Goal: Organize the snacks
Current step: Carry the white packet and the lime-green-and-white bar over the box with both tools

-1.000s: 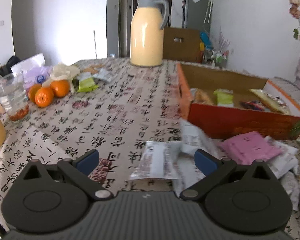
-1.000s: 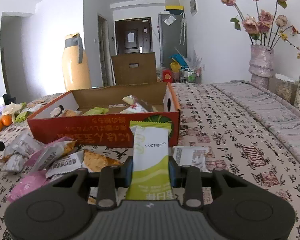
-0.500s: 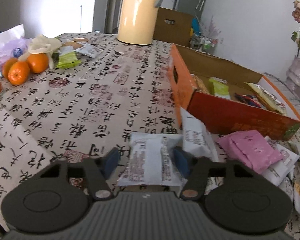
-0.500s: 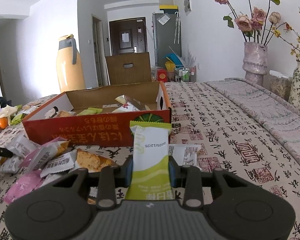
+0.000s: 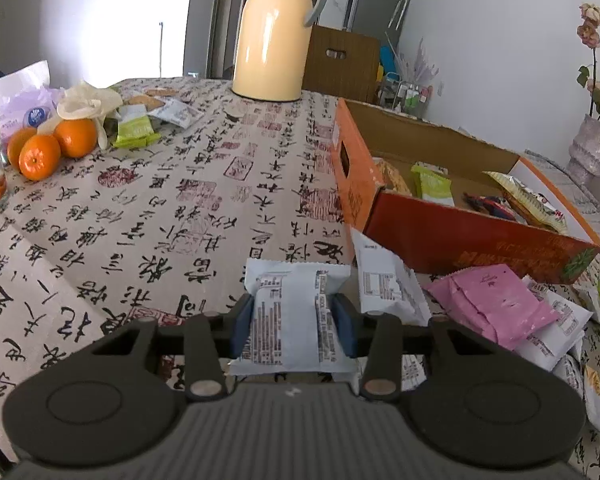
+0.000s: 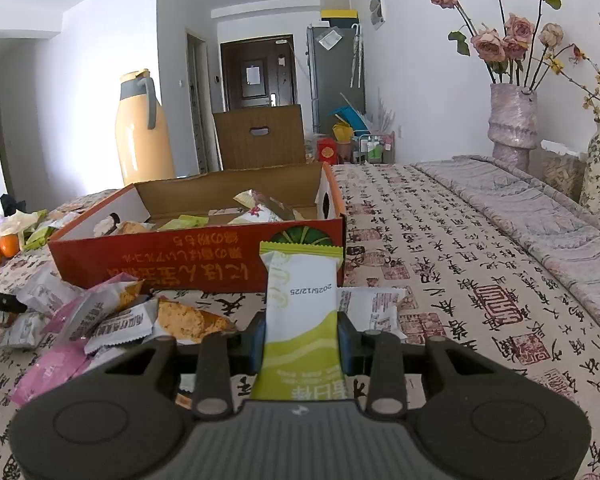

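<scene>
White packet (image 5: 292,312) pinched in the just-closing left gripper (image 5: 293,325); right gripper (image 6: 302,338) clamps a green-white packet (image 6: 300,312), both apparently for the orange box (image 6: 196,258).

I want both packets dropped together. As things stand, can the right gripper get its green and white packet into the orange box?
Probably yes. The right gripper is shut on the green and white packet, and the orange box stands open-topped straight ahead. Only its low front wall lies between, so the packet must be lifted over it.

L wrist cam low over table, R cam facing opposite side – both share orange box (image 5: 452,236) (image 6: 188,260).
</scene>
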`<state>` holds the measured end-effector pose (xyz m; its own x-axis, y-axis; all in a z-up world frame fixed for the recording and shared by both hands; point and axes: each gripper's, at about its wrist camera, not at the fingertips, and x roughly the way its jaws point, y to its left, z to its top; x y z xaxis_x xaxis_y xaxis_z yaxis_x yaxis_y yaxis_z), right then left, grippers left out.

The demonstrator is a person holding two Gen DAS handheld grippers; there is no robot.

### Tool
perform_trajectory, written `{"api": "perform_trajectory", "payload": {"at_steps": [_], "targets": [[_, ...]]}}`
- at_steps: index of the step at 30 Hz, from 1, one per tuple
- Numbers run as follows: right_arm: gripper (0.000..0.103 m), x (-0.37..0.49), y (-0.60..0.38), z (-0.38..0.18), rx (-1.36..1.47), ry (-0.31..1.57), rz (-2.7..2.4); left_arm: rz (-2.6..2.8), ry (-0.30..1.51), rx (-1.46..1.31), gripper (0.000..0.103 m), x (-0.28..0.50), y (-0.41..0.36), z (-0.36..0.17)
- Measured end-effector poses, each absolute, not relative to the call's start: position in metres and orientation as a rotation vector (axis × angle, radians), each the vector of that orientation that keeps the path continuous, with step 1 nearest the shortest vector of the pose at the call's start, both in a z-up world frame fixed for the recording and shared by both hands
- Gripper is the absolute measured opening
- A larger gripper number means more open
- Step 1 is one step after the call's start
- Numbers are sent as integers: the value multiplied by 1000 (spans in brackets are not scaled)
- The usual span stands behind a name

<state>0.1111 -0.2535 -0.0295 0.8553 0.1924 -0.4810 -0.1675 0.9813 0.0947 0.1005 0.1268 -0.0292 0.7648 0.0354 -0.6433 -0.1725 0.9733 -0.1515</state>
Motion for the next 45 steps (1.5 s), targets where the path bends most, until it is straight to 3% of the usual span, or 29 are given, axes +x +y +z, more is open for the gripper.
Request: {"api": "perform_trajectory", "payload": {"at_steps": [21,45], "targets": [[34,114,-244,3,37,410,208,110,488,-133,43,96,92,45],[34,197,-214,58,23,296,265,14,405,-145,43,178,21,83]]}}
